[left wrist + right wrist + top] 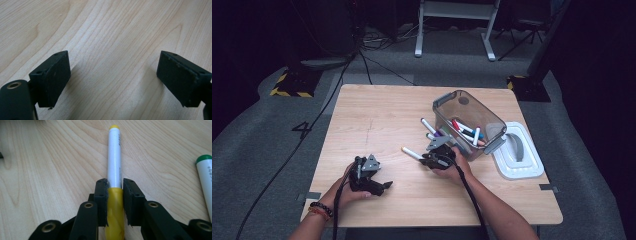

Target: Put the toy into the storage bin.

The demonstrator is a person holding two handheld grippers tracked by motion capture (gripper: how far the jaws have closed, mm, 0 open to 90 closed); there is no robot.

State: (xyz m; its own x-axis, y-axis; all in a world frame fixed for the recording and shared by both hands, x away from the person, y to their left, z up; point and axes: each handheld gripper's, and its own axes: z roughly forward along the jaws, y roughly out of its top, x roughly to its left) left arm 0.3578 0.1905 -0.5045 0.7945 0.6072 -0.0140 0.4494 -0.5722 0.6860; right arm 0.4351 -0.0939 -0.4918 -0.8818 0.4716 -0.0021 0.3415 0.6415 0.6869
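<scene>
1. Right gripper (115,188), clamped on the yellow marker (115,170): both pads pressed against the yellow cap end, white barrel running out past the jaw tips, lying along the wooden table (50,157).
2. In the high view, same right gripper (438,159) near the middle of the table (377,115), just left of the grey bin (468,122); the yellow marker (412,153) sticking out to its left.
3. Left gripper (112,77), open and empty: jaws wide apart over bare wood, nothing between them.
4. In the high view, left gripper (384,186) low over the near left part of the table, well apart from the right one.
5. Green marker (205,177) at the right edge of the right gripper view, loose on the wood, apart from the held one.
6. More markers (464,131) inside the grey bin, two others lying on the table against its left wall.
7. White lid (518,151) right of the bin, at the table's right edge.
</scene>
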